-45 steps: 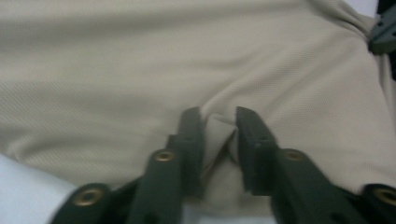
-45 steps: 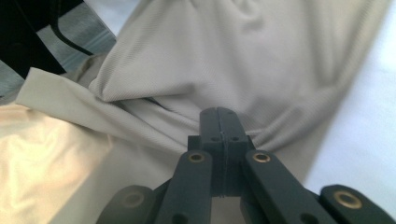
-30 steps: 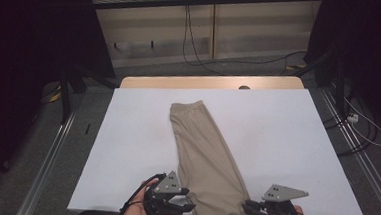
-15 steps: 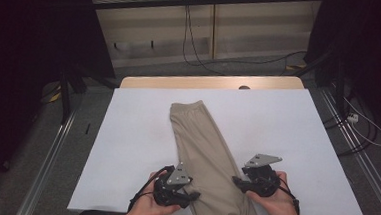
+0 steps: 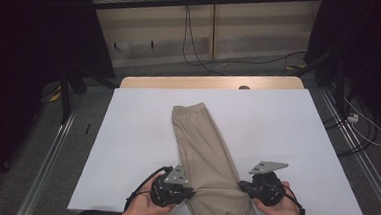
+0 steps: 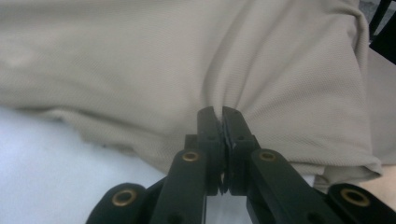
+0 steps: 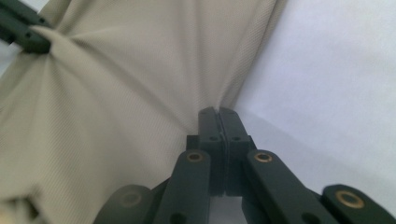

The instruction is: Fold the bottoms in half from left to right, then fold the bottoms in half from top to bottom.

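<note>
High view is showing a pair of beige trousers (image 5: 206,158) lying folded lengthwise on the white-covered table (image 5: 126,148), running from the table's middle toward the person's edge, with the waistband at the far end and the near end hanging over the front edge. Both hands are coming in from the bottom, one at each side of the garment near the front edge. The left hand (image 5: 145,205) is cupping its tool from below and behind, pointing the left tongs (image 5: 192,192) inward at the garment's left edge. The right hand (image 5: 280,208) is mirroring that pose, pointing the right tongs (image 5: 241,185) inward at the right edge, with the grey plate facing up.

Left gripper view is showing the left tongs (image 6: 223,122) with the jaws having just been closing and now pressed together on a pinch of beige cloth; creases are radiating from the pinch.

Right gripper view is showing the right tongs (image 7: 218,122) likewise having just been closing, now clamped on the trousers' edge where the cloth is meeting the white table cover. The left tongs (image 7: 28,35) are appearing at the upper left of that view, gathering the fabric on the opposite edge into a bunch.
</note>
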The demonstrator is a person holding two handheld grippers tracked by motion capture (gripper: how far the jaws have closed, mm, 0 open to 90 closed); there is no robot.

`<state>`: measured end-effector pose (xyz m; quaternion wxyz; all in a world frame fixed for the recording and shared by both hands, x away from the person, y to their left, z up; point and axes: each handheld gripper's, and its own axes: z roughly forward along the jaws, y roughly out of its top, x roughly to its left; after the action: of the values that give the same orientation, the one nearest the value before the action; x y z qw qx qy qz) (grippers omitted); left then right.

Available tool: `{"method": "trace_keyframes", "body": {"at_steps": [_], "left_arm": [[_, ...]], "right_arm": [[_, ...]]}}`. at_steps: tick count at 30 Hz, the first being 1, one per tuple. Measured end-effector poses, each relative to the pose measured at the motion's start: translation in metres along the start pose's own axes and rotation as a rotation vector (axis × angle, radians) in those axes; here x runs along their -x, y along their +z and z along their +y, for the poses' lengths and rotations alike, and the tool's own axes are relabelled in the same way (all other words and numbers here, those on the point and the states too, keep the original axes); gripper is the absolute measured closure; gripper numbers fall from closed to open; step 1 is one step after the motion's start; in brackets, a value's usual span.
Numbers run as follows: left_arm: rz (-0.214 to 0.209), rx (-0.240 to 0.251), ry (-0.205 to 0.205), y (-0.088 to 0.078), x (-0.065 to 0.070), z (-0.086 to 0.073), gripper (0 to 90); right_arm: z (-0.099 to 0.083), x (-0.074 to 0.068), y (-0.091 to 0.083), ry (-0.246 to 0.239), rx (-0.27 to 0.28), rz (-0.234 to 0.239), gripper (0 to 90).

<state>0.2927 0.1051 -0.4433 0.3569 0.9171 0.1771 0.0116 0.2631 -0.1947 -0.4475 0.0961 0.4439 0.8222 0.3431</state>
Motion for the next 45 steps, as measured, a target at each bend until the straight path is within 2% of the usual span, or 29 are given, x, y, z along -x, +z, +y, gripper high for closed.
{"method": "trace_keyframes", "body": {"at_steps": [5,6,8,9,10,11,13,15,16,17,20,21,23,24,26,27,29,30,31,33,35,37,38,40,45], "left_arm": [[-0.016,0.001,0.001,-0.004,0.002,-0.003,87.5],[-0.015,-0.018,0.025,-0.005,0.001,-0.003,87.5],[-0.031,-0.014,0.016,-0.005,0.0,-0.004,87.5],[-0.035,0.006,-0.006,-0.004,0.002,-0.004,87.5],[-0.046,0.011,-0.007,-0.004,0.002,-0.005,87.5],[-0.058,-0.004,-0.015,-0.006,0.003,-0.005,87.5],[-0.084,-0.03,0.013,-0.009,0.007,-0.009,87.5],[-0.079,-0.057,0.023,-0.015,0.016,-0.013,87.5],[-0.098,-0.05,0.028,-0.017,0.019,-0.016,87.5],[-0.094,-0.054,0.036,-0.02,0.022,-0.018,87.5],[-0.097,-0.032,0.013,-0.028,0.021,-0.025,87.3],[-0.094,-0.004,-0.018,-0.029,0.019,-0.027,86.5],[-0.089,0.014,-0.029,-0.032,0.013,-0.028,78.0],[-0.082,0.029,-0.037,-0.032,0.01,-0.027,75.0],[-0.066,0.045,-0.064,-0.031,0.006,-0.026,62.9],[-0.04,0.051,-0.065,-0.031,0.005,-0.025,61.5],[-0.03,0.067,-0.089,-0.031,0.0,-0.024,48.3],[-0.011,0.092,-0.104,-0.03,-0.001,-0.024,42.2],[-0.006,0.099,-0.1,-0.031,-0.004,-0.024,40.7],[0.049,0.13,-0.111,-0.033,-0.009,-0.022,33.6],[0.087,0.154,-0.144,-0.035,-0.016,-0.021,23.3],[0.117,0.178,-0.171,-0.037,-0.025,-0.019,21.1],[0.147,0.187,-0.182,-0.038,-0.03,-0.018,19.8],[0.183,0.208,-0.194,-0.042,-0.04,-0.015,17.2],[0.226,0.261,-0.211,-0.042,-0.07,-0.005,15.6]], "right_arm": [[-0.015,-0.011,-0.013,0.014,-0.004,0.027,89.9],[-0.018,-0.012,-0.015,0.014,-0.003,0.037,89.9],[-0.024,-0.017,-0.019,0.024,-0.006,0.062,89.9],[-0.027,-0.02,-0.021,0.028,-0.01,0.072,89.9],[-0.031,-0.023,-0.023,0.026,-0.009,0.082,89.9],[-0.033,-0.026,-0.025,0.027,-0.01,0.087,89.9],[-0.035,-0.031,-0.026,0.019,-0.01,0.095,89.9],[-0.035,-0.034,-0.024,0.009,-0.013,0.107,89.9],[-0.034,-0.035,-0.023,0.012,-0.014,0.109,89.9],[-0.032,-0.035,-0.021,0.011,-0.016,0.118,89.9],[-0.028,-0.04,-0.017,-0.011,-0.019,0.139,89.8],[-0.027,-0.042,-0.015,-0.02,-0.017,0.14,89.7],[-0.024,-0.044,-0.014,-0.025,-0.008,0.132,88.7],[-0.024,-0.044,-0.014,-0.023,-0.004,0.129,85.9],[-0.023,-0.039,-0.014,-0.015,0.006,0.116,73.2],[-0.022,-0.036,-0.014,-0.002,0.012,0.113,70.5],[-0.02,-0.03,-0.015,0.001,0.038,0.11,64.0],[-0.019,-0.028,-0.016,0.006,0.058,0.102,58.7],[-0.017,-0.026,-0.016,0.0,0.071,0.092,56.0],[-0.013,-0.022,-0.018,-0.011,0.107,0.081,51.2],[-0.007,-0.016,-0.017,-0.019,0.133,0.066,44.8],[0.002,-0.009,-0.013,-0.02,0.14,0.071,42.3],[0.006,-0.005,-0.011,-0.021,0.144,0.063,41.2],[0.015,0.003,-0.007,-0.027,0.155,0.059,39.9],[0.041,0.022,0.005,-0.019,0.175,0.042,39.0]]}}
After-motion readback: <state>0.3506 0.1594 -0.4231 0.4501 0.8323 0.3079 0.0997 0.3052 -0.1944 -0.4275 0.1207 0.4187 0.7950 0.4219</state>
